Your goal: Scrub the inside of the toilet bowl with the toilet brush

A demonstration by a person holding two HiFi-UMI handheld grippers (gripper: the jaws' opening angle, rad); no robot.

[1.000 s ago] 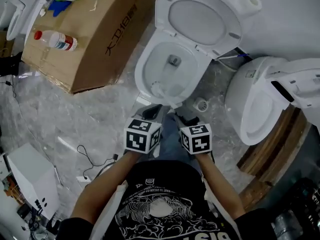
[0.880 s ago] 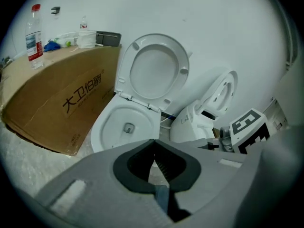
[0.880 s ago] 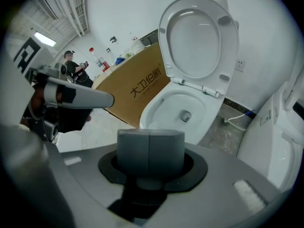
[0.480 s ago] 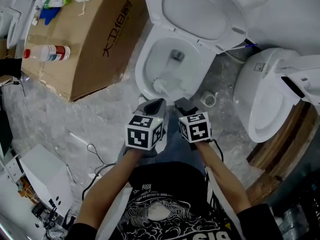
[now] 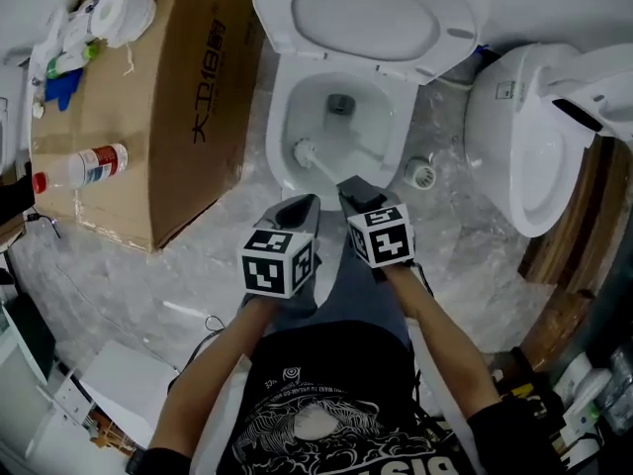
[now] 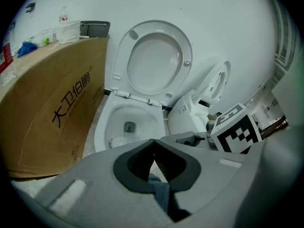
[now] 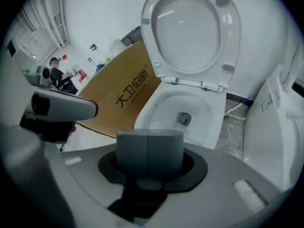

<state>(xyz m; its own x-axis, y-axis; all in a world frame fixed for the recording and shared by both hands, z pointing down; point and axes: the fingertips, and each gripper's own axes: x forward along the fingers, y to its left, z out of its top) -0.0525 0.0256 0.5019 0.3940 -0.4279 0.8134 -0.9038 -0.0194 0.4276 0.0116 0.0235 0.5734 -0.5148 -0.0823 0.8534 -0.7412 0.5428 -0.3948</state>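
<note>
Two grippers out ahead of me, side by side over my jeans (image 5: 341, 285), marker cubes facing up, forearms stretched forward and slightly inward.

Right gripper (image 5: 354, 188): jaws pressed together, pads meeting at a seam with no gap. Head view shows the toilet brush (image 5: 321, 163) running from these jaw tips down and to the left, so I have its white handle pinched. The bristle head sits low inside the toilet bowl (image 5: 279, 127), at the near left wall, short of the drain. Right gripper view: the closed pads block the handle from sight.

Left gripper (image 5: 300, 206): jaws closed tip to tip, holding nothing; only denim shows through the small gap behind the tips. It hovers just beside the right one, short of the bowl's front rim, touching nothing I can see.

Seat lid (image 5: 366, 13) stands raised behind the bowl. Cardboard box (image 5: 148, 117) on the floor to the left, a bottle (image 5: 79, 168) lying on top. Second toilet (image 5: 524, 137) to the right.
</note>
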